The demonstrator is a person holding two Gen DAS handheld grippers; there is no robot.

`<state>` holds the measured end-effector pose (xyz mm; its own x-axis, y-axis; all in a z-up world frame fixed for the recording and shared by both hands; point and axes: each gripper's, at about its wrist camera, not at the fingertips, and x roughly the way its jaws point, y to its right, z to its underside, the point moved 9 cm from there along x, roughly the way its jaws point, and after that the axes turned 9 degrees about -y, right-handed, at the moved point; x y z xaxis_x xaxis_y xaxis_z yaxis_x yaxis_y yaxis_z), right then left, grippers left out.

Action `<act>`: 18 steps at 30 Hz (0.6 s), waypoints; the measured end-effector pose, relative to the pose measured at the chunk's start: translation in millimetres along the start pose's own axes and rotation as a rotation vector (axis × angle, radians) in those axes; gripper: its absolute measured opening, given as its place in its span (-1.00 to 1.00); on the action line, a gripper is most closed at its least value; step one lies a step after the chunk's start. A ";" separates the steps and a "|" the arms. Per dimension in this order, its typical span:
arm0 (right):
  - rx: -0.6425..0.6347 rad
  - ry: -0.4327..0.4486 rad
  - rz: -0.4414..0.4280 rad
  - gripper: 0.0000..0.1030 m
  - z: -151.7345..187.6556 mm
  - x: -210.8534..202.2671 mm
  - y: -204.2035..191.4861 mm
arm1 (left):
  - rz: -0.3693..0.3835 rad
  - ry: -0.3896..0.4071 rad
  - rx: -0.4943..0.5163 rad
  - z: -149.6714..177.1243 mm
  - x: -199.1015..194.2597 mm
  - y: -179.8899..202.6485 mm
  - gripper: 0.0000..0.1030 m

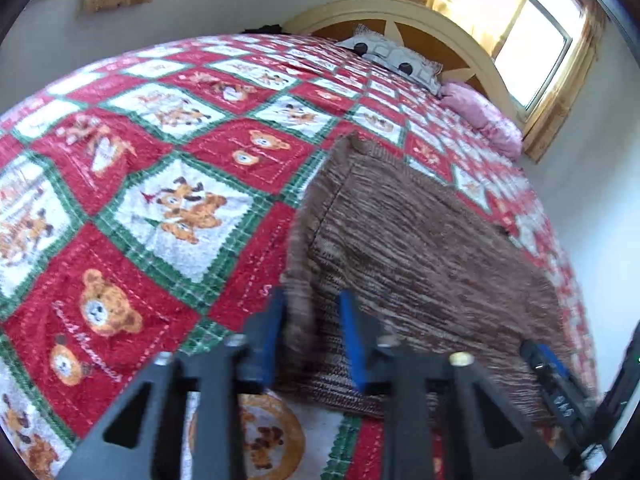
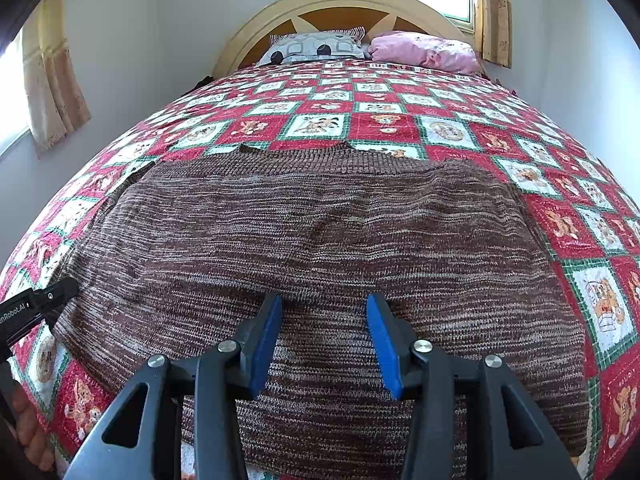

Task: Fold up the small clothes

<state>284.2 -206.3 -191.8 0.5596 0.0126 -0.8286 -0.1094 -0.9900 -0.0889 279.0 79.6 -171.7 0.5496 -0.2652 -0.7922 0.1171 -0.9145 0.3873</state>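
Left tool [image 1: 312,340]: pinching sweater [image 1: 420,240] edge | right tool [image 2: 324,344]: half-open over sweater

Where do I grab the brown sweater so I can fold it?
Probably at its near hem corners, coming from the foot of the bed. The brown sweater lies flat on the quilt, so only its edges give you something to pinch. The left tongs pinch its left edge that way.

free: quilt [image 2: 384,124] beyond sweater [image 2: 320,232] | blocked: pillows [image 2: 316,48] at headboard [image 2: 340,0]
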 end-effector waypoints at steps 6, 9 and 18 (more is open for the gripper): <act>-0.001 0.000 0.001 -0.11 0.2 0.1 -0.5 | 0.039 0.021 -0.068 -5.0 -3.5 -8.0 -0.76; -0.004 -0.001 0.005 -0.11 0.4 0.2 -0.1 | 0.023 0.020 -0.067 -3.2 -0.2 -8.8 -0.67; -0.014 -0.004 0.018 -0.11 0.5 0.6 -0.6 | -0.024 0.002 0.033 0.8 2.6 12.4 0.07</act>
<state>284.2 -205.6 -192.6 0.5547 -0.0050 -0.8321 -0.1080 -0.9920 -0.0661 281.3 67.3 -169.3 0.5487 -0.2420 -0.8002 0.1029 -0.9304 0.3519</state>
